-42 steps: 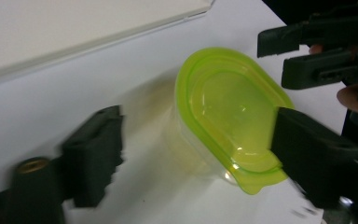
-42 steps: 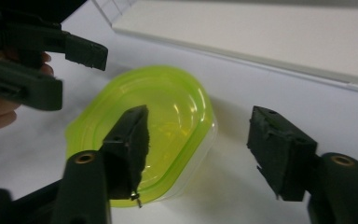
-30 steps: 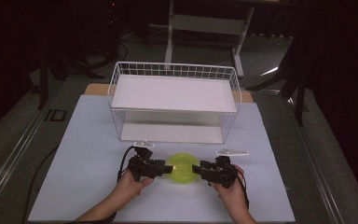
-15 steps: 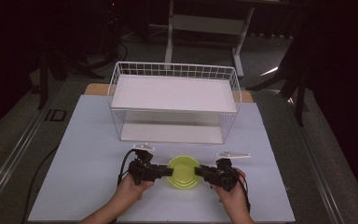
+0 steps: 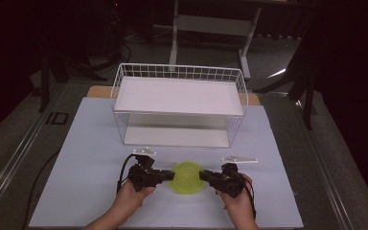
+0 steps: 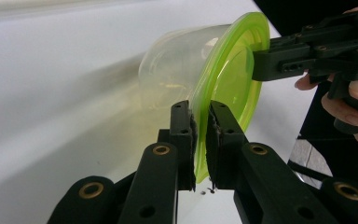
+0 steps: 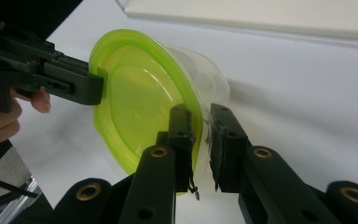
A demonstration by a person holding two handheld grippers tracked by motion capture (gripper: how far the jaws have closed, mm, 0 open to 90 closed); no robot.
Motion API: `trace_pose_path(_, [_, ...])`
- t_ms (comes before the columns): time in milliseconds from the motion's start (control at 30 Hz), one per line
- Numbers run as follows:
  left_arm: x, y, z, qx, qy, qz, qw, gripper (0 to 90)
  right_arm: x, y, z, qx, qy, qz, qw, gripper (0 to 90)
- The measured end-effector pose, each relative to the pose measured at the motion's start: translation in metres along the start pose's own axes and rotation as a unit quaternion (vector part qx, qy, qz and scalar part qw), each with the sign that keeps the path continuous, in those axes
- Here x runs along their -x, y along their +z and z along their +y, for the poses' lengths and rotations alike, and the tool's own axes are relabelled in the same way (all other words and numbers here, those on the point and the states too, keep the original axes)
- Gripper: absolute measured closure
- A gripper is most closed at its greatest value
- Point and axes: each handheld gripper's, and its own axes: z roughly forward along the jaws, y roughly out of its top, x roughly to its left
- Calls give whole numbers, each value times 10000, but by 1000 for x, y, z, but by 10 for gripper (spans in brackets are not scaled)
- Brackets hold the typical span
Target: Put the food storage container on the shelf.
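A clear tub (image 6: 177, 70) with a green lid (image 5: 188, 177) is sitting on the white table (image 5: 86, 143), near the person's edge and in front of the wire basket (image 5: 179, 105). The high view is showing the lid from above, between the two grippers.

The left gripper (image 5: 168, 176) is reaching in from the lid's left side. In the left gripper view its jaws have just been closing, and they are now pinching the lid's rim (image 6: 200, 135) between their pads, one jaw on the lid's top face and the other on the tub side.

The right gripper (image 5: 205, 176) is reaching in from the lid's right side. In the right gripper view its jaws have likewise just been closing; they are gripping the opposite stretch of rim (image 7: 200, 135), one jaw against the lid's green face and one against the clear wall just under it.

Each gripper view is also showing the other gripper farther off, clamped on the far edge of the lid, with fingers (image 6: 354, 93) wrapped round its handle. In both views the tub is appearing tilted, since each camera is turning with its hand.

The left hand (image 5: 133, 195) and right hand (image 5: 237, 201) are coming in from the bottom of the high view. The basket is standing well behind the tub, holding a white shelf (image 5: 177, 96).
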Motion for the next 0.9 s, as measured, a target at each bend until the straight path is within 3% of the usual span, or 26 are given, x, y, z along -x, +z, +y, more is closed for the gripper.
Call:
trace_pose_path(200, [-9, -9, 9, 209, -118, -92, 9997, 830, -4, 1, 14, 144, -90, 24, 9999, 799])
trace_pose_path(667, [-37, -21, 31, 633, -202, 49, 9978, 827, -8, 23, 51, 407, -172, -34, 9990, 800])
trace_pose_path(900, [-44, -16, 42, 642, -119, 344, 9973, 826, -2, 39, 62, 404, -192, -274, 9986, 796])
